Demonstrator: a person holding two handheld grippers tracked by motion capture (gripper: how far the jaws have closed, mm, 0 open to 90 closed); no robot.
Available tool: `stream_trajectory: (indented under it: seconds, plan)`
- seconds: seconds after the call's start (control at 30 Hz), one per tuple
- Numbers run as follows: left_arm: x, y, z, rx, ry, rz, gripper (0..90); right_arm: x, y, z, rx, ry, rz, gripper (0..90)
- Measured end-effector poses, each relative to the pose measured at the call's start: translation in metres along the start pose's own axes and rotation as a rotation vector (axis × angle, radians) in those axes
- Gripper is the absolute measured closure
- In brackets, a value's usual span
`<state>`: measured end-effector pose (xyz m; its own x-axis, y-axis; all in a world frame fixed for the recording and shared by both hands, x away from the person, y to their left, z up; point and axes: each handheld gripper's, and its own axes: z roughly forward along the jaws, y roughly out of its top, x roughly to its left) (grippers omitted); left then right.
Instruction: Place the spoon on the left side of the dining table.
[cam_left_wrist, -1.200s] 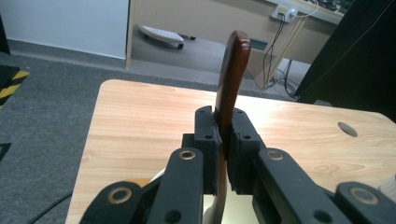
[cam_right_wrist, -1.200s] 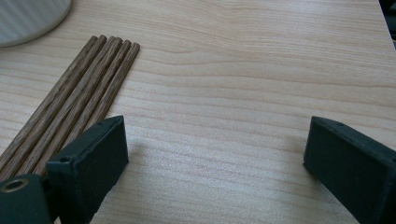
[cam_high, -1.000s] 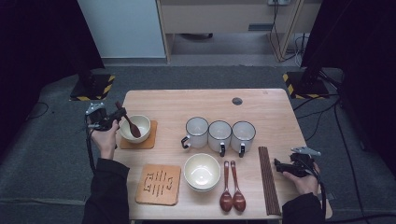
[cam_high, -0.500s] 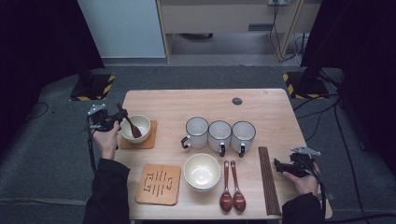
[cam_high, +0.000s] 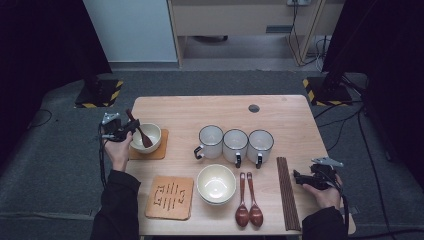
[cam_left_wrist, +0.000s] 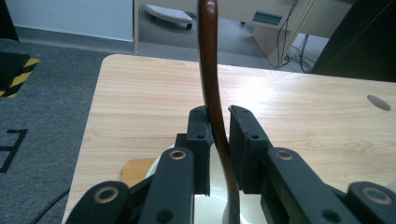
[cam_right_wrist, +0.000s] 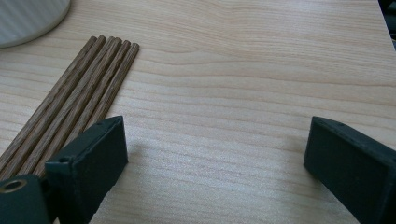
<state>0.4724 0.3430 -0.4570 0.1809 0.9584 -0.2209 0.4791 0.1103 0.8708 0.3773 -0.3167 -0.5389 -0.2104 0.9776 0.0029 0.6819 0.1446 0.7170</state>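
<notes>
A dark wooden spoon (cam_high: 142, 136) leans in a cream bowl (cam_high: 155, 131) on a tan coaster (cam_high: 162, 151) at the table's left. Its handle (cam_left_wrist: 208, 56) rises between the jaws of my left gripper (cam_left_wrist: 218, 114). Those jaws have just been opening: the handle rests against one pad, with a thin gap at the other. In the high view the left gripper (cam_high: 131, 128) sits at the bowl's left rim. My right gripper (cam_high: 299, 177) stands open low over bare wood (cam_right_wrist: 215, 135), just right of a row of chopsticks (cam_right_wrist: 79, 93).
Three white mugs (cam_high: 235, 145) stand in a row mid-table. In front of them are a second cream bowl (cam_high: 216, 184), two wooden spoons (cam_high: 248, 200) and a patterned coaster (cam_high: 169, 197). The chopsticks (cam_high: 287, 192) lie along the right side.
The left hand has shifted only slightly at the bowl, with the spoon still between its jaws. The right hand has kept still.
</notes>
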Motion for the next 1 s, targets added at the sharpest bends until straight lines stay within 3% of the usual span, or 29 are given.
stream_trajectory:
  seconds: [0.17, 0.4, 1.0]
  plan:
    - [-0.002, -0.004, 0.006, 0.037, 0.023, 0.034, 74.8, 0.0, 0.0, 0.0, 0.001, 0.0, 0.002, 6.1]
    - [-0.005, -0.008, 0.013, 0.091, 0.02, 0.066, 73.8, 0.0, 0.0, 0.0, 0.0, -0.001, 0.0, 6.1]
    - [-0.008, -0.015, 0.022, 0.171, 0.013, 0.103, 70.8, 0.0, 0.0, 0.0, 0.001, -0.002, 0.003, 6.1]
